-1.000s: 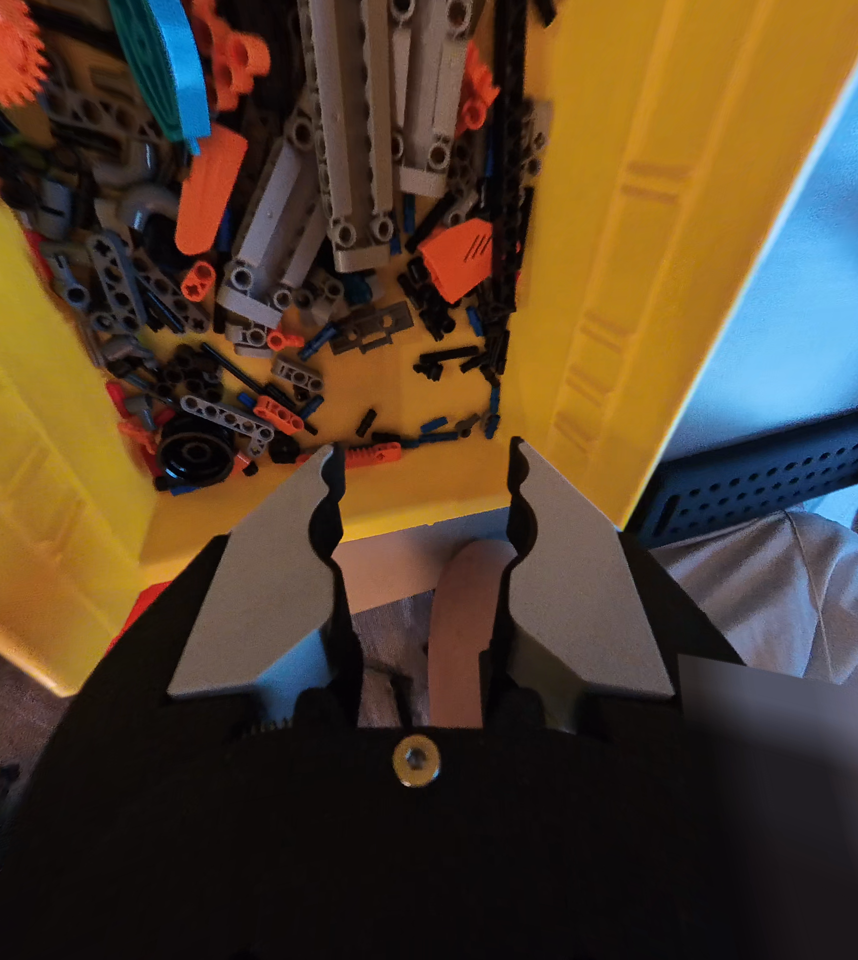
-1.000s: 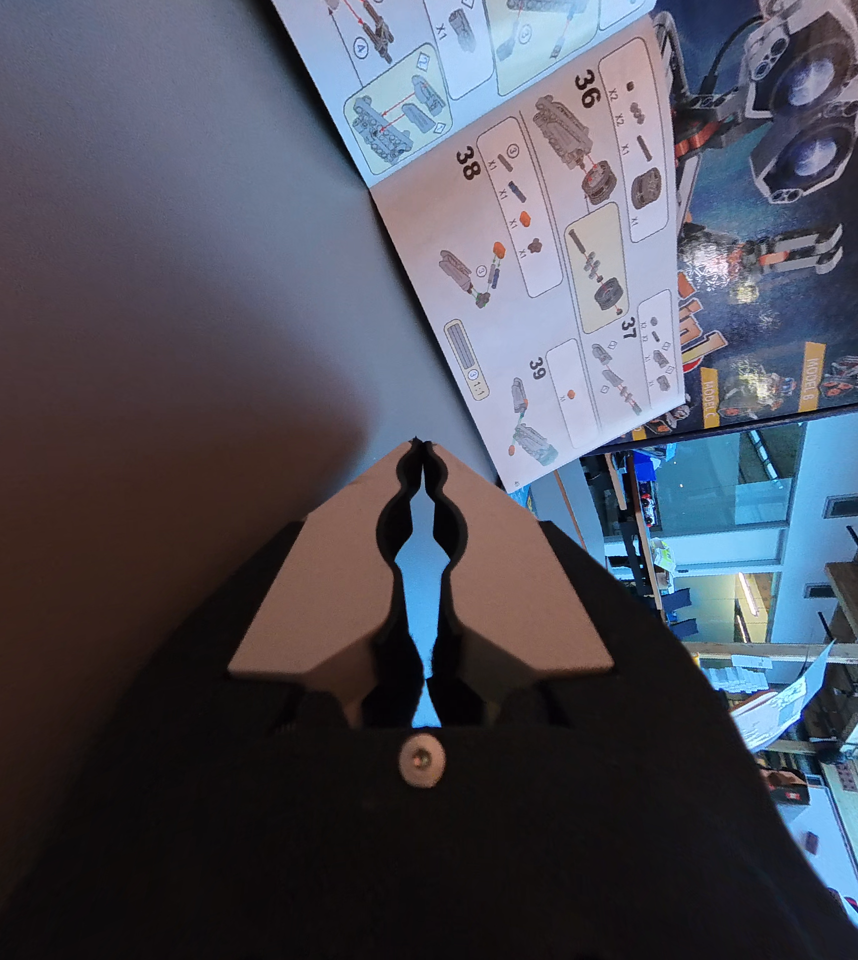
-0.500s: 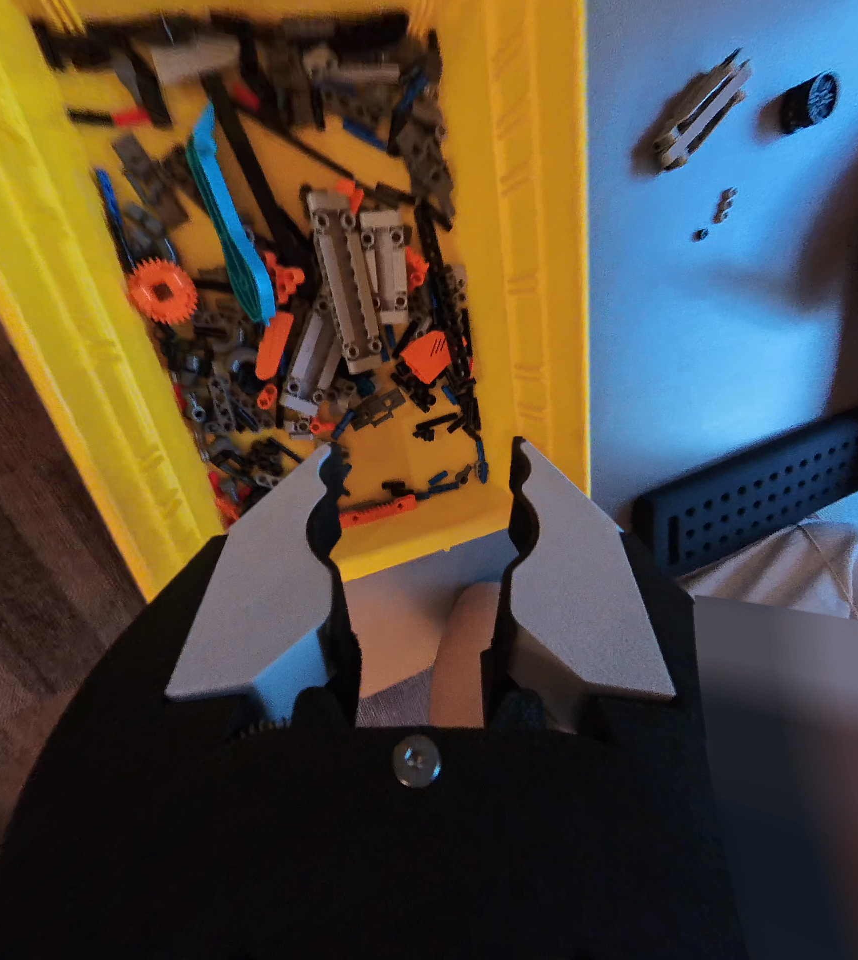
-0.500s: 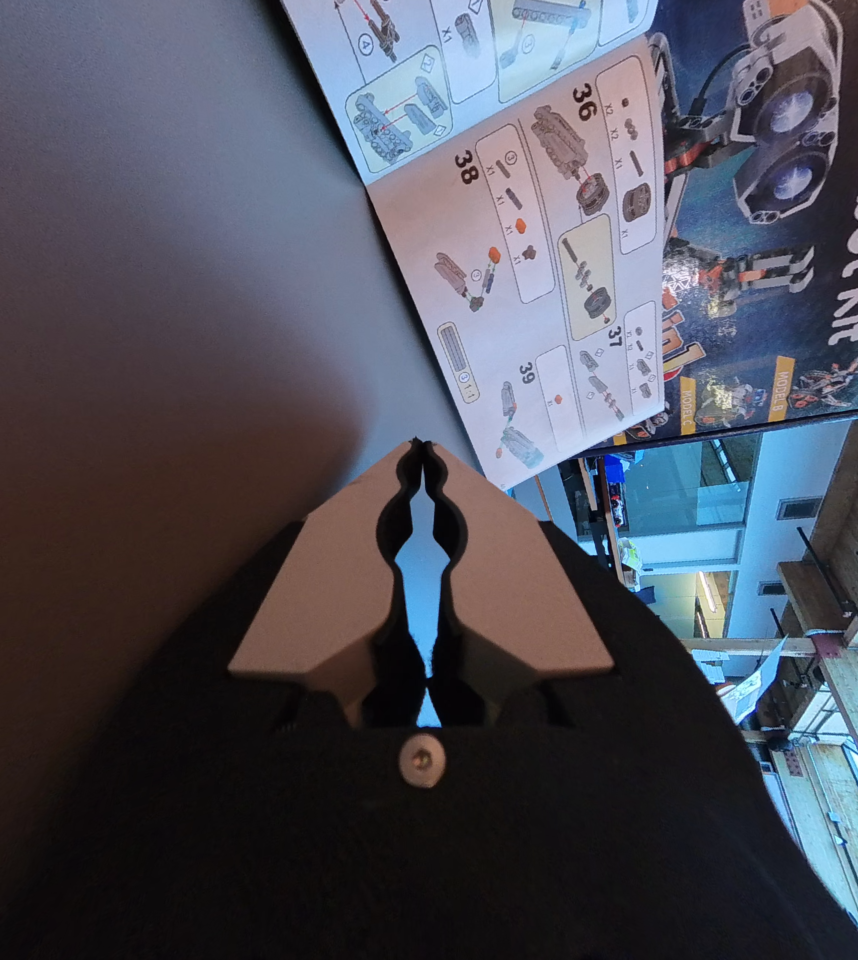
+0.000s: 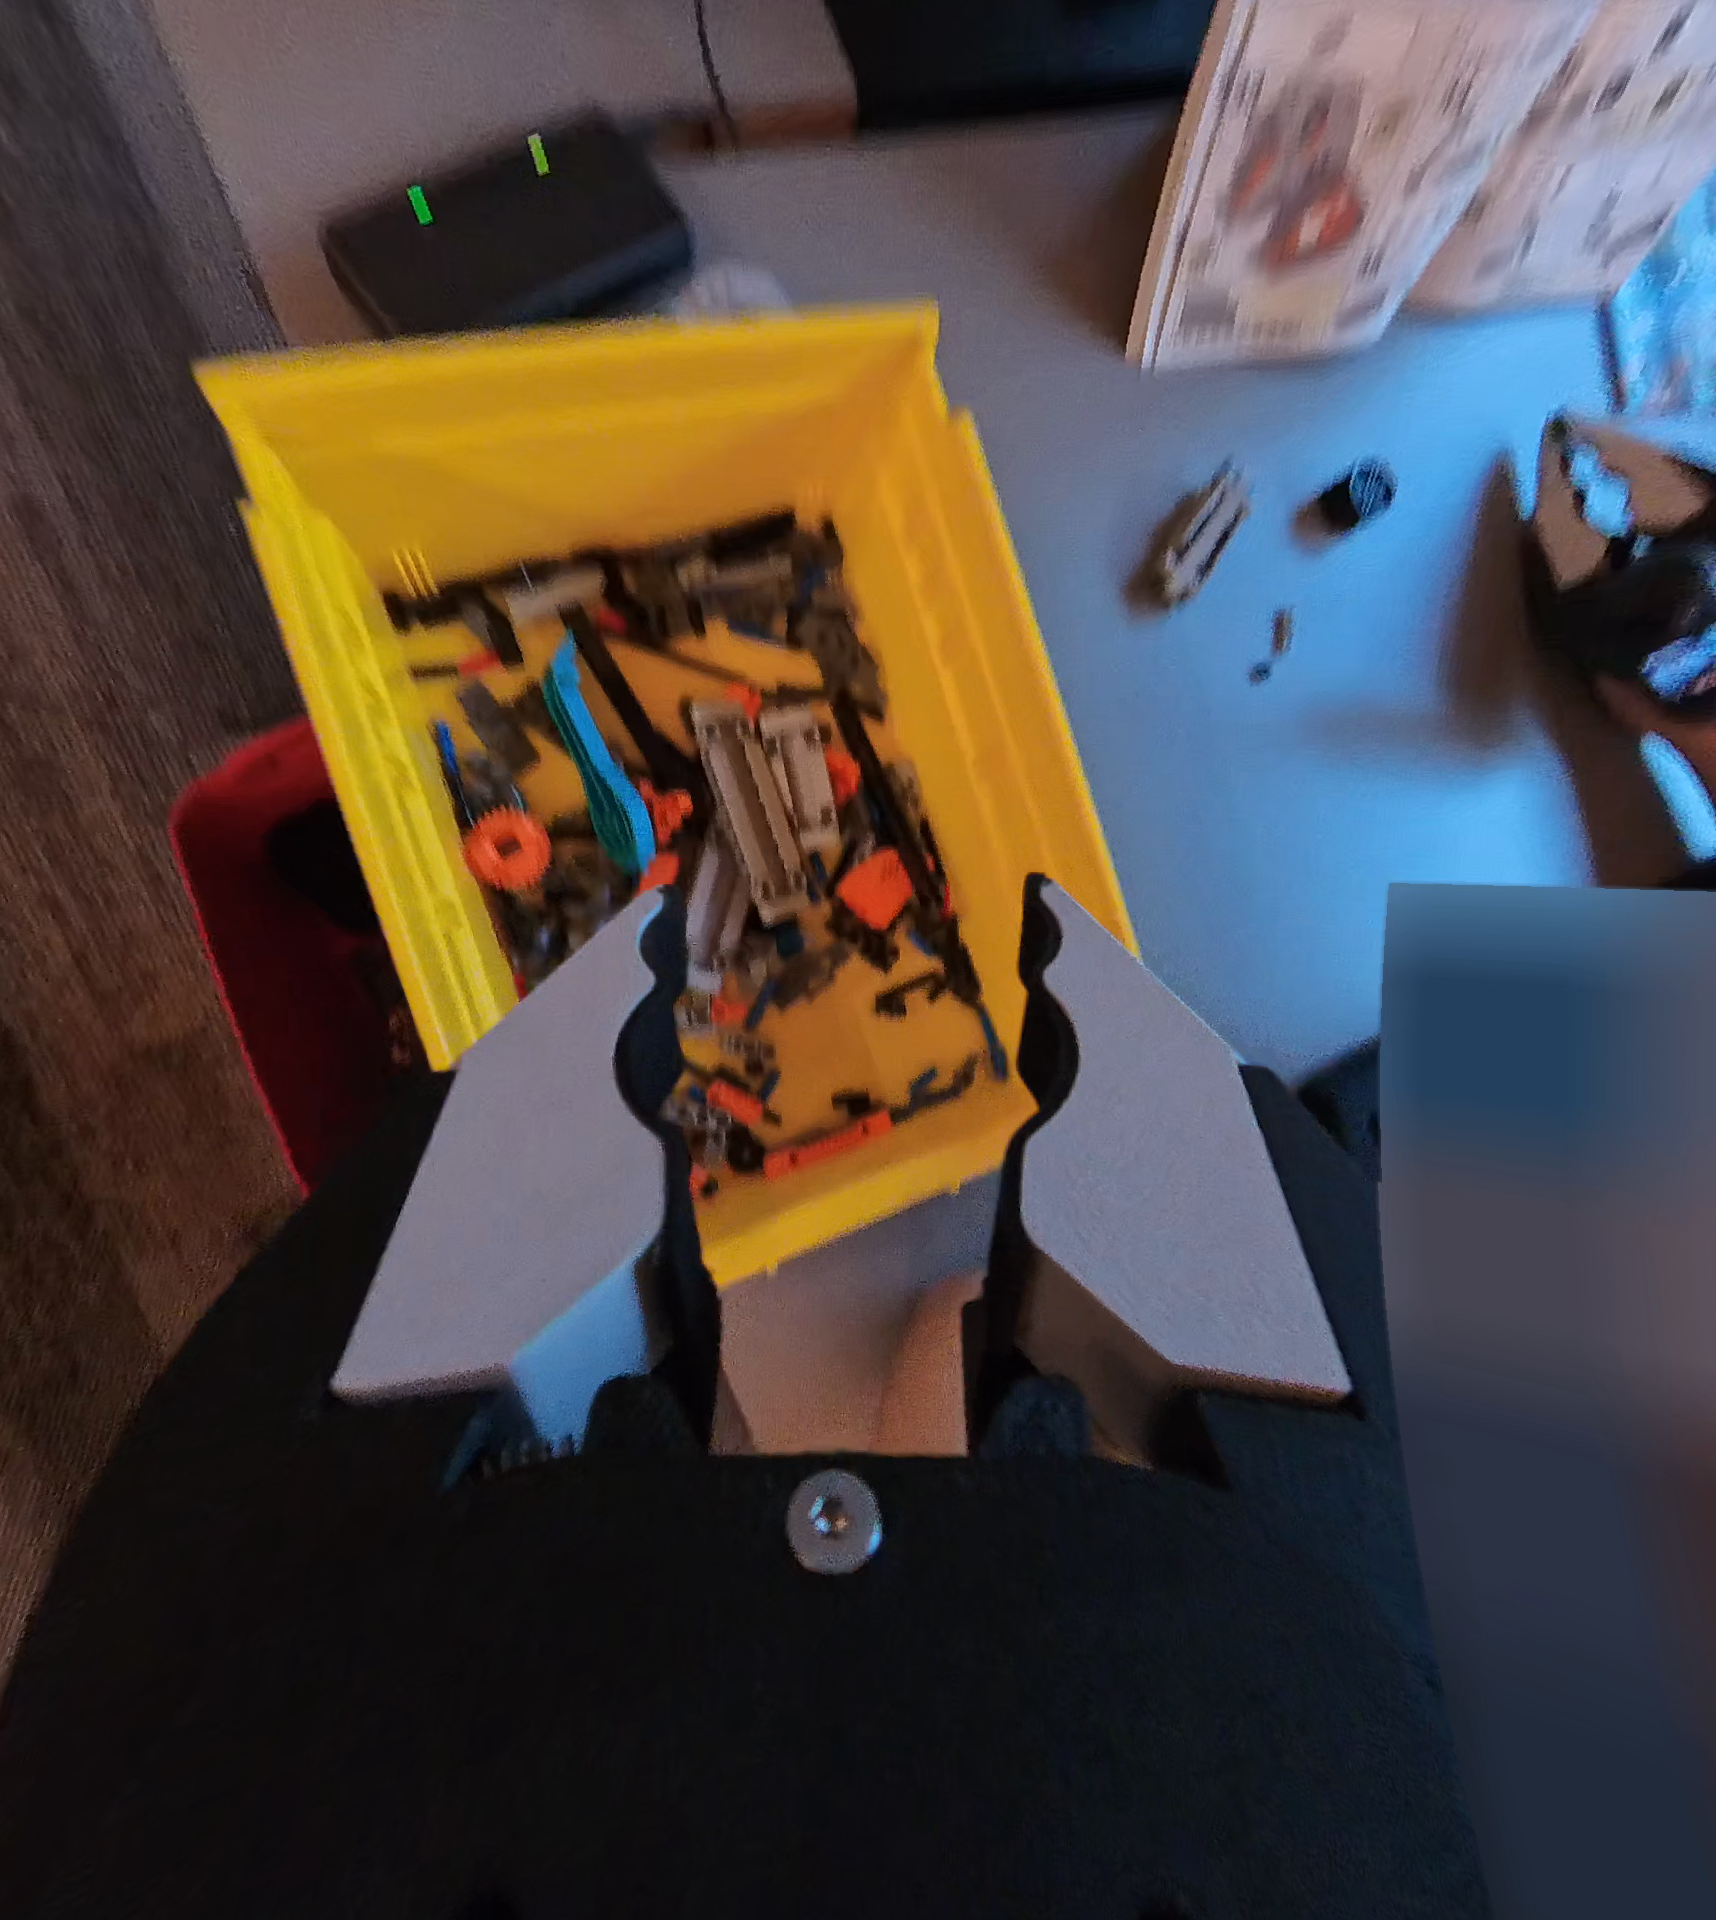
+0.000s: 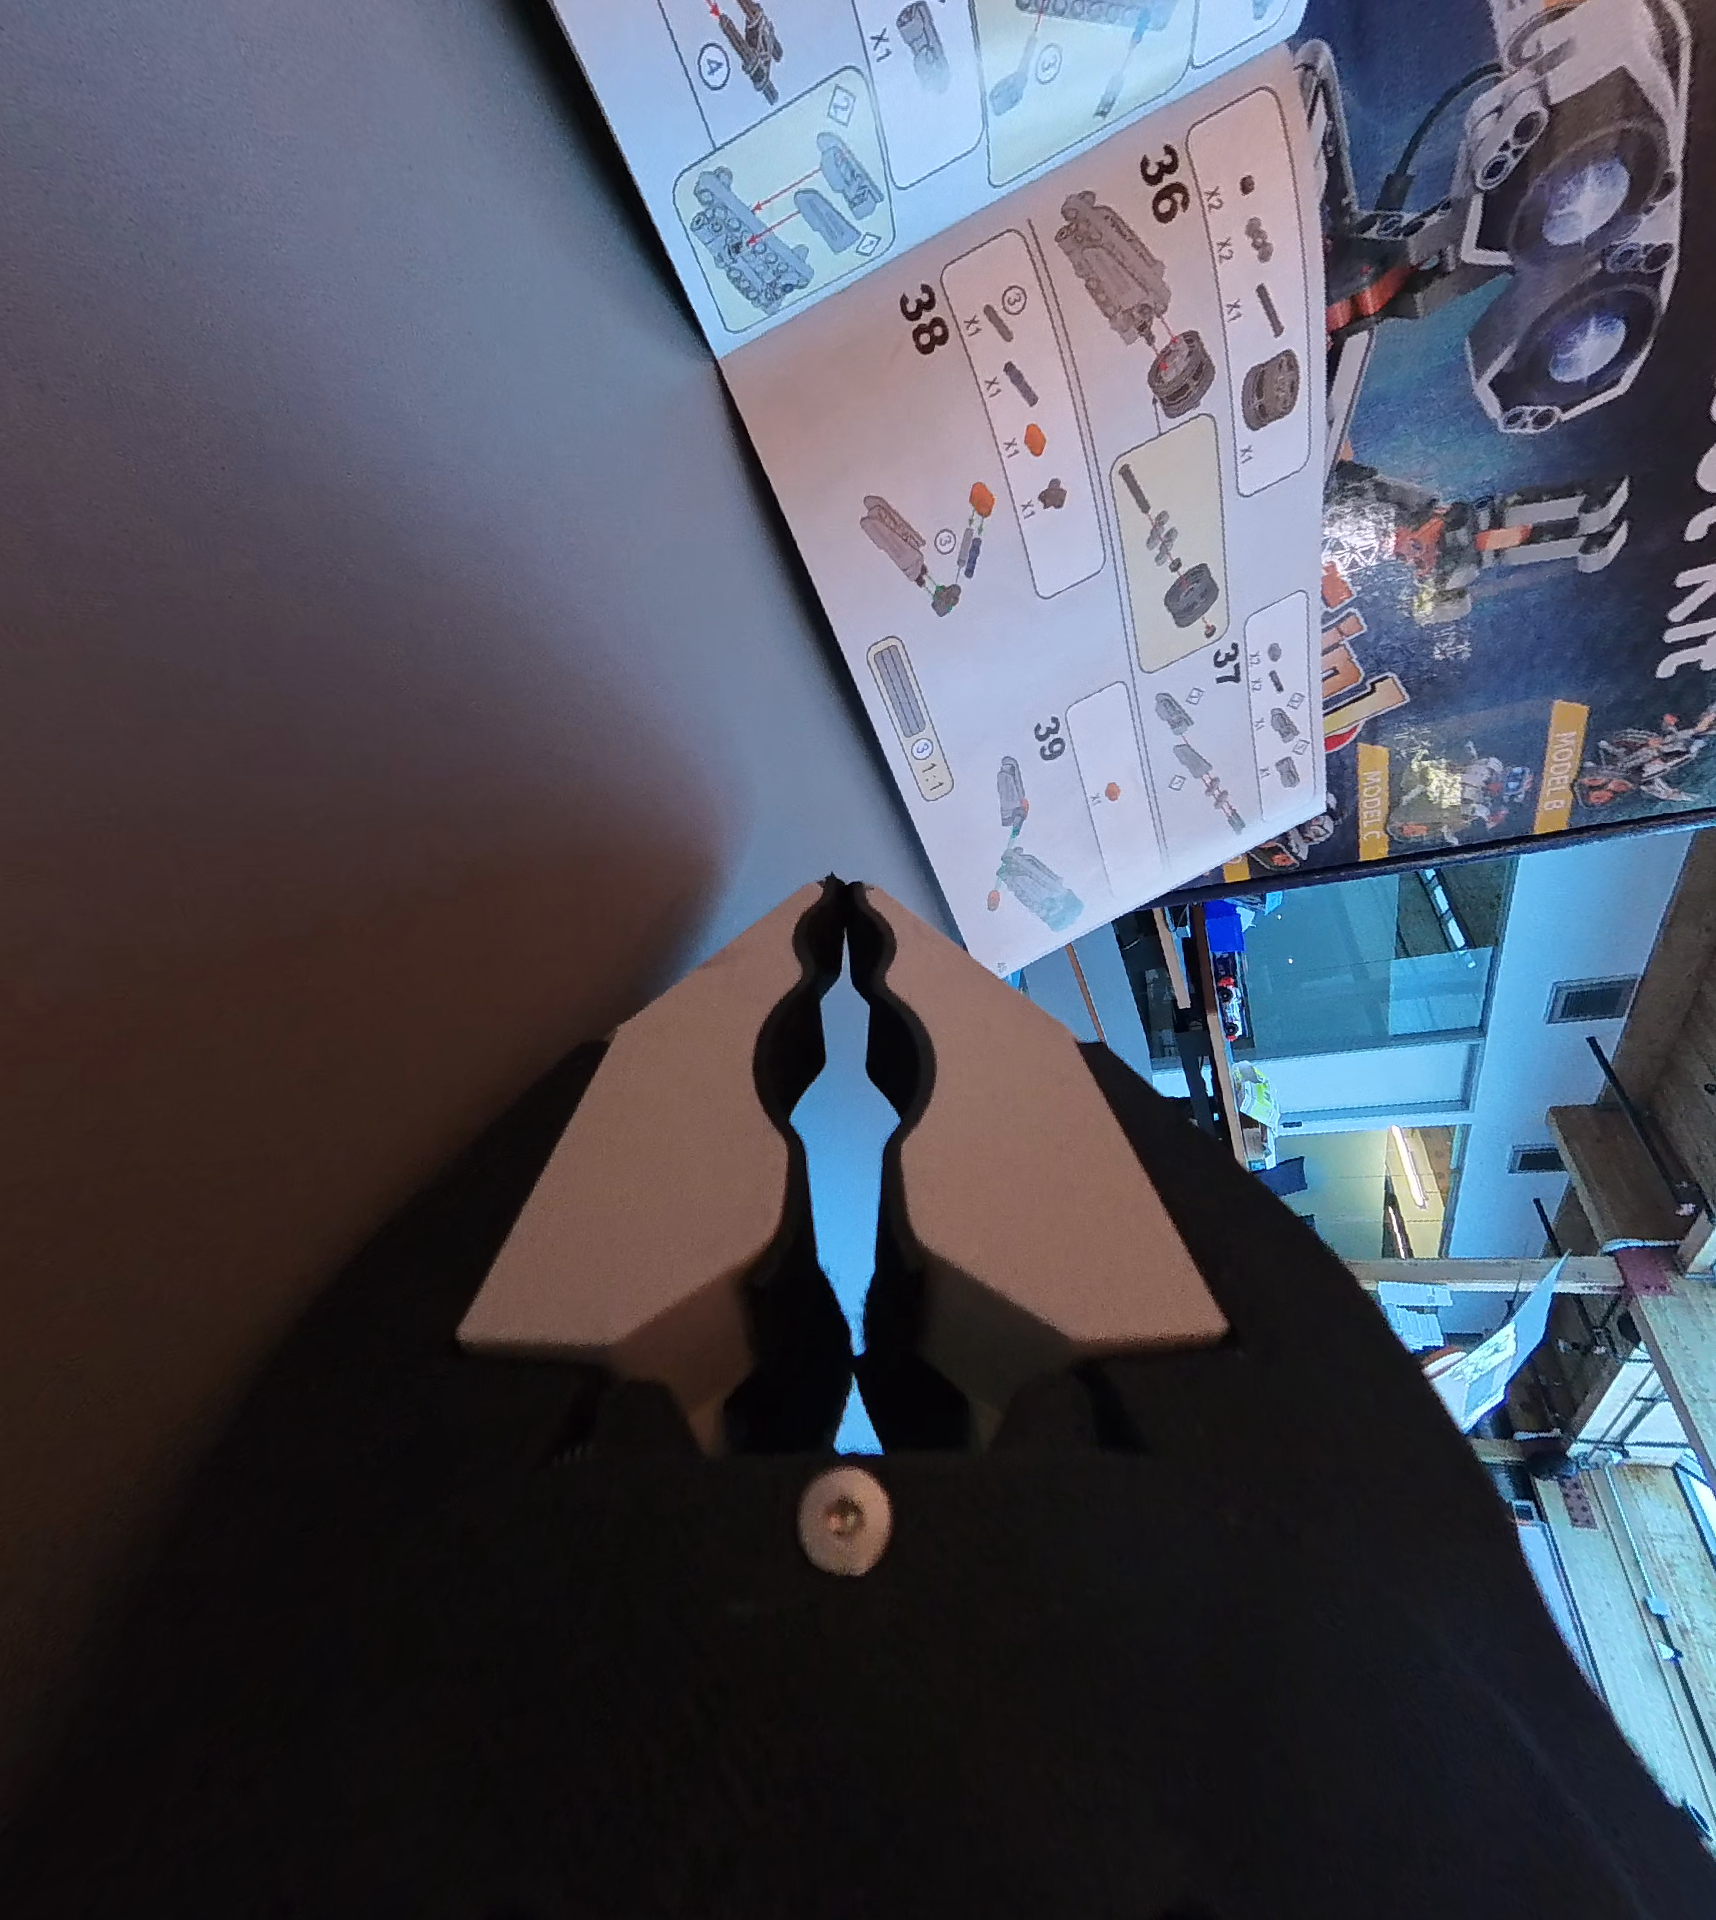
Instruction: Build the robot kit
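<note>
Yellow bin (image 5: 989, 665) under gaping left claw (image 5: 843, 904).

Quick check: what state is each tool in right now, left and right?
Left tool: open, empty, above the yellow bin of building parts.
Right tool: closed, nothing visible between its tips, near the instruction booklet.

A pale grey table (image 5: 1249, 790) carries a yellow bin (image 5: 968, 582) of building pieces, a small grey assembly (image 5: 1192, 540), a black wheel (image 5: 1353, 499), an open instruction booklet (image 6: 1020, 436) and a printed box (image 6: 1560, 416).
</note>
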